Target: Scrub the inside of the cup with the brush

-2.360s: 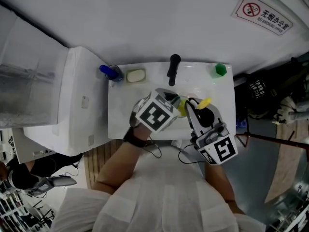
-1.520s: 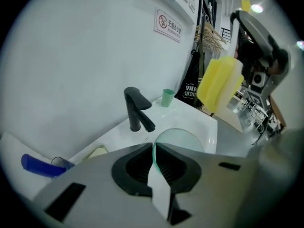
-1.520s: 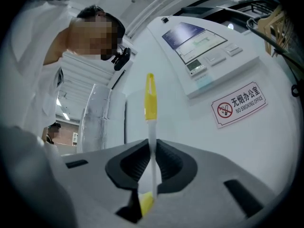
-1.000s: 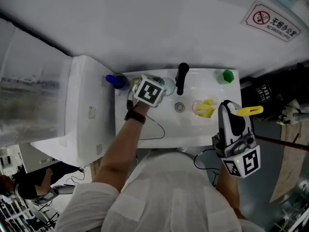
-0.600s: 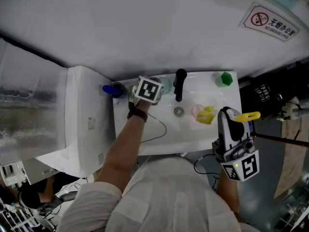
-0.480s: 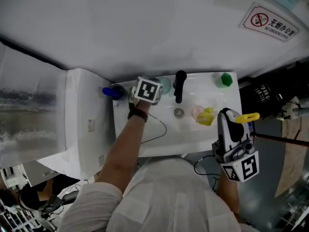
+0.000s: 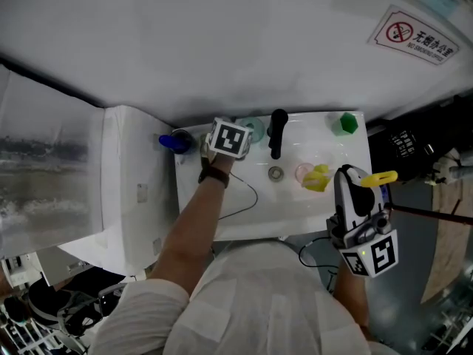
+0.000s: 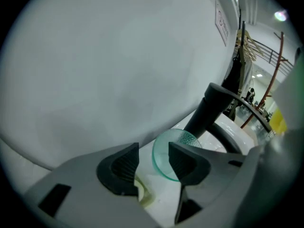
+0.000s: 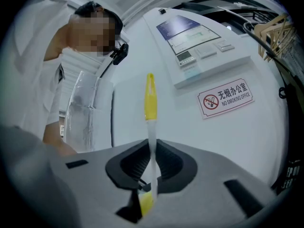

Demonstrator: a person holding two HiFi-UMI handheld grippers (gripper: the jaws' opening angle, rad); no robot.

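Cup stands at the sink's back, just left of the faucet, right ahead of my left gripper. Drain before the faucet. Brush in my right gripper, off the front-right corner.

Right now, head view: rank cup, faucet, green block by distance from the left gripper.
1. Cup: at the left gripper tips; jaws have just been opening, cup edge between them, not gripped.
2. Faucet: just right of the cup.
3. Green block: back right corner of the sink.
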